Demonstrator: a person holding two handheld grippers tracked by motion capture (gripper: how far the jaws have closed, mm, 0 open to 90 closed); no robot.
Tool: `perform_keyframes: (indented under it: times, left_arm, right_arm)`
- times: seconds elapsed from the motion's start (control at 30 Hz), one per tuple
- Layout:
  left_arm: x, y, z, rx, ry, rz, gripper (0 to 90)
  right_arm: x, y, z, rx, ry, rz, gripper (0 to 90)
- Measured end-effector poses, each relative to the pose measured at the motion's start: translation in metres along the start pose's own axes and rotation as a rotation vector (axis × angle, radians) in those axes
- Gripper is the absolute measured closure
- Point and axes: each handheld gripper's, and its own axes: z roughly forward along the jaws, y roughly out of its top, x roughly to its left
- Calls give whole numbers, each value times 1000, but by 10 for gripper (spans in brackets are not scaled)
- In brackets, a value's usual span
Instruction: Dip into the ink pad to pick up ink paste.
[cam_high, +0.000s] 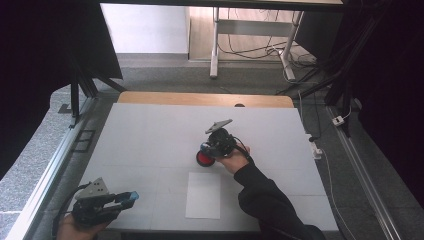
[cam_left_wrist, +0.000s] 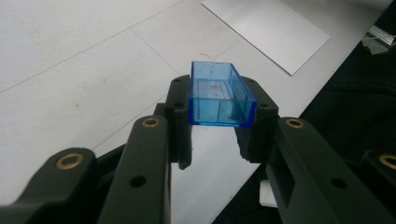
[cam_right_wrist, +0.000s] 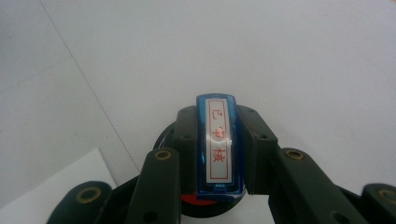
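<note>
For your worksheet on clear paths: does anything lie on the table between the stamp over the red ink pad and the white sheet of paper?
Nothing visible does. The stamp sits in the right tool over the ink pad; only bare table separates it from the paper.

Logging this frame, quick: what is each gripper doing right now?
Left gripper: shut on the blue clear cap.
Right gripper: shut on the blue stamp, above the red ink pad.

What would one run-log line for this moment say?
left gripper: shut on blue cap, near table edge | right gripper: shut on blue stamp, pressed on red ink pad | white paper: unstamped
</note>
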Motion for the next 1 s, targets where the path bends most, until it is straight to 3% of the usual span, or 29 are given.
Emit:
perform_keyframes:
  times: [0.2,0.43,0.8,1.0]
  left_arm:
    - [1,0,0,-1,-1,-3,688]
    - [1,0,0,-1,2,-15,688]
    - [2,0,0,-4,1,-22,688]
    - [2,0,0,-4,0,-21,688]
  right_arm:
    - [7,1,0,7,-30,-34,715]
    - [-1,-2,-1,-11,5,17,713]
    - [4,4,-8,-35,30,4,712]
    - [5,4,-7,-19,49,10,713]
